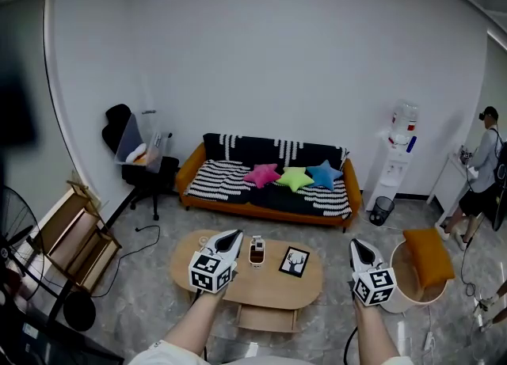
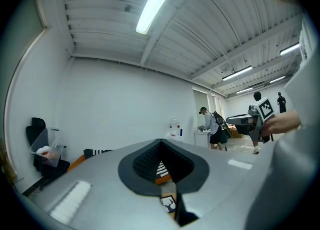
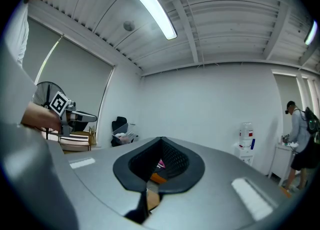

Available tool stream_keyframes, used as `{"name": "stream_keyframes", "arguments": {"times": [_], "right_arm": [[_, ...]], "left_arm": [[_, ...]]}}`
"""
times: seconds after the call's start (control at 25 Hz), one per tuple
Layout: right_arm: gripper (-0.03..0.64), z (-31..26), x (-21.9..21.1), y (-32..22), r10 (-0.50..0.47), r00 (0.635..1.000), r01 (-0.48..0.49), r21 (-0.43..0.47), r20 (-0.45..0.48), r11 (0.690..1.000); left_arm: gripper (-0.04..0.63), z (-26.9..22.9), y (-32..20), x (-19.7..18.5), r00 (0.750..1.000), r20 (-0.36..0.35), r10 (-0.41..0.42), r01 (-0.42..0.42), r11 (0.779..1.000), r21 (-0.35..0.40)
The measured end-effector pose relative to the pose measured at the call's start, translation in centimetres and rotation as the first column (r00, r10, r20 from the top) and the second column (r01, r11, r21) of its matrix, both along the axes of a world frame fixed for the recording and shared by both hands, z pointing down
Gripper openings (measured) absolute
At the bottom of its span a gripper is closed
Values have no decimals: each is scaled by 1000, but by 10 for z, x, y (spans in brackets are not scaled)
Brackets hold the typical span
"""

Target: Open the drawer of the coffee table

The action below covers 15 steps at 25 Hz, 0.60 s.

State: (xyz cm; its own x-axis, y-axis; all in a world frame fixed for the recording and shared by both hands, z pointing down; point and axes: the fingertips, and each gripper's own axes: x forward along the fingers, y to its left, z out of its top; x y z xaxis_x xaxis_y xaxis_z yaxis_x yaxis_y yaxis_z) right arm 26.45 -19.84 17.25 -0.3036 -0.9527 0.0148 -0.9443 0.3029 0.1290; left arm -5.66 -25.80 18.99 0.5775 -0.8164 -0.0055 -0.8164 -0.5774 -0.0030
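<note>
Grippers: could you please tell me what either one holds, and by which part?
Nothing is held: the left gripper and the right gripper are both shut and empty.

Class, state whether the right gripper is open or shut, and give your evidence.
Shut. On the right gripper, the fingers meet tip to tip, nothing held between them.

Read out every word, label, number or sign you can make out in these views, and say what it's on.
No readable text anywhere.
Red label on the white water dispenser's bottle: too small to read.
Black-framed picture on the oval wooden coffee table: a deer silhouette, no words.
Cubes on the left gripper and right gripper: black-and-white square markers, not letters.
</note>
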Motion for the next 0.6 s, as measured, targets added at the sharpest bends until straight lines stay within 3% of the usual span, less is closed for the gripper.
{"name": "stream_keyframes", "arguments": {"times": [0.6], "right_arm": [[3, 2, 15, 0, -4, 1000, 4, -1, -1, 1000]], "left_arm": [[-2, -1, 0, 13, 1000, 16, -2, 2, 1000, 5]]}}
